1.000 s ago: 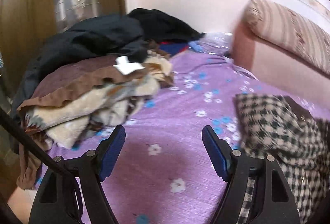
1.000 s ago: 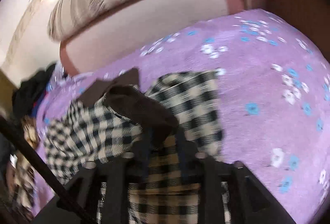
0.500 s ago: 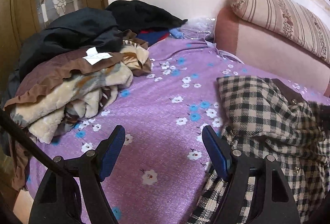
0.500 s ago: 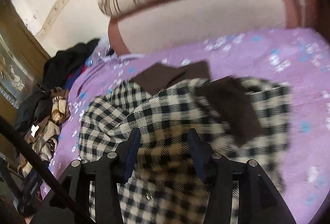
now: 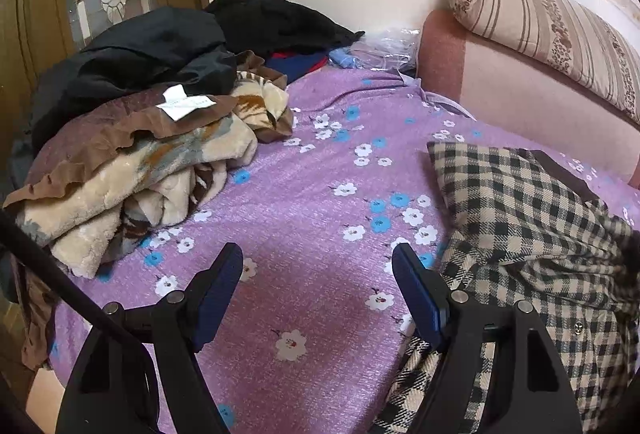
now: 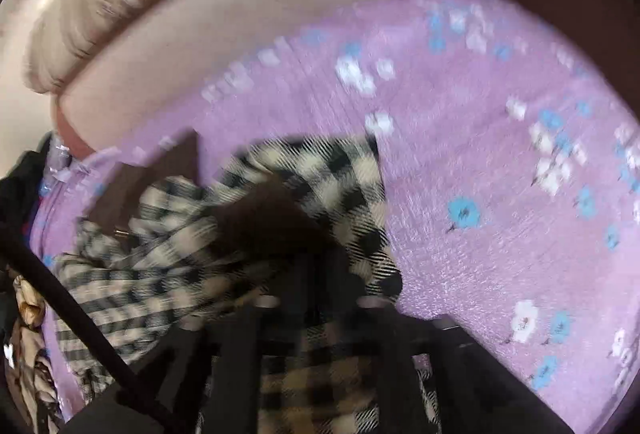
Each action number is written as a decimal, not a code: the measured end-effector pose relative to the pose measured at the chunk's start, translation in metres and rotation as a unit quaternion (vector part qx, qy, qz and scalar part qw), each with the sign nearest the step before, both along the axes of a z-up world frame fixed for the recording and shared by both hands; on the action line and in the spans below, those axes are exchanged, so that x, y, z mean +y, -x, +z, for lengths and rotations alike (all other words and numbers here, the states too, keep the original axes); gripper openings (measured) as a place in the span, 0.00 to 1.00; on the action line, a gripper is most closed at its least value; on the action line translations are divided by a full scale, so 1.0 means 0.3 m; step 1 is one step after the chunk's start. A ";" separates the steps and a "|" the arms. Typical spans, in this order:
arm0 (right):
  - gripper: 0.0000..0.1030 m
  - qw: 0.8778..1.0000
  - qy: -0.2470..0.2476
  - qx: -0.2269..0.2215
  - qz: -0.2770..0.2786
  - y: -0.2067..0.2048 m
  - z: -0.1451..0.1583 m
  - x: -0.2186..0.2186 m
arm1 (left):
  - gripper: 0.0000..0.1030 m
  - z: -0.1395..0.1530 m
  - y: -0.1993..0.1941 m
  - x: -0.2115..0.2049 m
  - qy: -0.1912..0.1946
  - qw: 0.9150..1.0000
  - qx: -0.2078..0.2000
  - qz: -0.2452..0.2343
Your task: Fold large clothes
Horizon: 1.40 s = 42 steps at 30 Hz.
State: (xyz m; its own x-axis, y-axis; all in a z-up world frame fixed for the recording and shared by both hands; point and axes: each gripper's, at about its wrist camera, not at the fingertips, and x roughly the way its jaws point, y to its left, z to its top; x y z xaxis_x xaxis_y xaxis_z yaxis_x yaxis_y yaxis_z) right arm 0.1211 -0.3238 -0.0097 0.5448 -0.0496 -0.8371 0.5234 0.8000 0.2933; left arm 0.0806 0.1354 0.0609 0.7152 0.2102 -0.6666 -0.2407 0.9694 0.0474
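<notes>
Checked wool coat (image 5: 520, 218) bunched on purple bed (image 5: 320, 202), mid-fold. Right gripper (image 6: 316, 274) closing with coat fabric between jaws. Left gripper (image 5: 318, 290) spread wide, empty over sheet; next likely needs it on coat's near edge.

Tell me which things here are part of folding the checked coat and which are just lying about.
In the job: checked coat; right gripper, jaws closing with the coat between them; left gripper, open over the sheet.

Lying about: blanket; dark clothes; bolster; paper tag.
</notes>
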 end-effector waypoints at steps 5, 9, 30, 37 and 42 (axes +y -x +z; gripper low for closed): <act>0.50 0.991 -0.029 -0.093 0.087 0.023 0.148 0.170 | 0.74 0.006 0.006 0.039 0.011 1.000 0.002 0.018; 0.50 0.973 -0.075 -0.094 0.198 -0.059 0.139 0.418 | 0.74 0.005 0.007 0.070 0.022 0.999 0.003 0.029; 0.58 0.974 0.018 -0.081 0.211 0.054 0.057 0.336 | 0.79 -0.033 -0.175 -0.038 0.070 0.995 0.010 -0.069; 0.58 0.991 0.028 -0.054 0.122 0.057 -0.038 0.012 | 0.79 -0.108 -0.278 -0.199 0.061 0.988 0.031 -0.136; 0.44 0.990 0.012 -0.043 0.133 -0.005 -0.102 0.011 | 0.54 -0.212 -0.332 -0.274 0.031 0.983 0.073 -0.168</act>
State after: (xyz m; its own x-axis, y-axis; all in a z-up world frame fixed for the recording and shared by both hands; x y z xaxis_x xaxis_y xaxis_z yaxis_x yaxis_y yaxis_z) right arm 0.1228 -0.3204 -0.0403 0.6110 0.0852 -0.7870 0.2678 0.9133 0.3068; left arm 0.1803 0.0532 -0.0028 0.6338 -0.0651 -0.7707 0.0978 0.9952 -0.0036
